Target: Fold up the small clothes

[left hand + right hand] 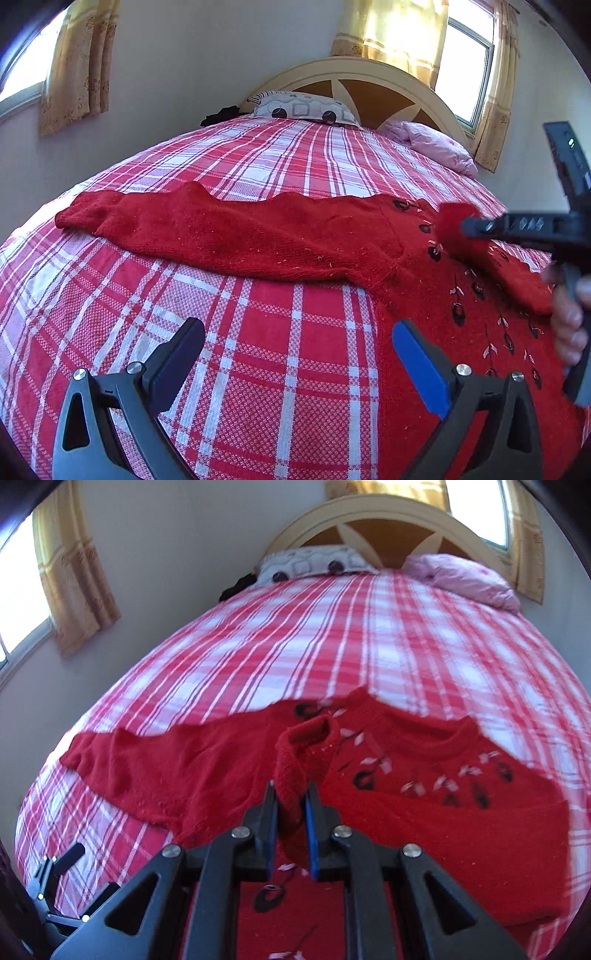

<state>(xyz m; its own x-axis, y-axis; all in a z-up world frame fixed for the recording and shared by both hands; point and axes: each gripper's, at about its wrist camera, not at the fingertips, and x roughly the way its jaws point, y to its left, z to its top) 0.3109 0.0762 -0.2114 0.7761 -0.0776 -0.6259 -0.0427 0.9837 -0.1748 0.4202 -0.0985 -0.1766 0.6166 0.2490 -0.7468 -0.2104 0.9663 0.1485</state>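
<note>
A red knitted sweater (258, 236) with black and pink flower stitching lies flat on the plaid bed (288, 369), one sleeve stretched out to the left. My right gripper (290, 794) is shut on the cuff (306, 734) of the other sleeve and holds it over the sweater's chest (424, 812). In the left wrist view that right gripper (469, 225) enters from the right with the sleeve draped under it, a hand (570, 321) on its handle. My left gripper (299, 347) hovers open above bare bedspread beside the sweater's lower left edge, holding nothing.
A patterned pillow (303, 107) and a pink bundle (436, 144) lie at the bed's head against a curved headboard (369, 81). Curtained windows (74, 66) flank the bed. A dark cloth (221, 114) sits beside the pillow. The left gripper's body (59, 878) shows at the right view's lower left.
</note>
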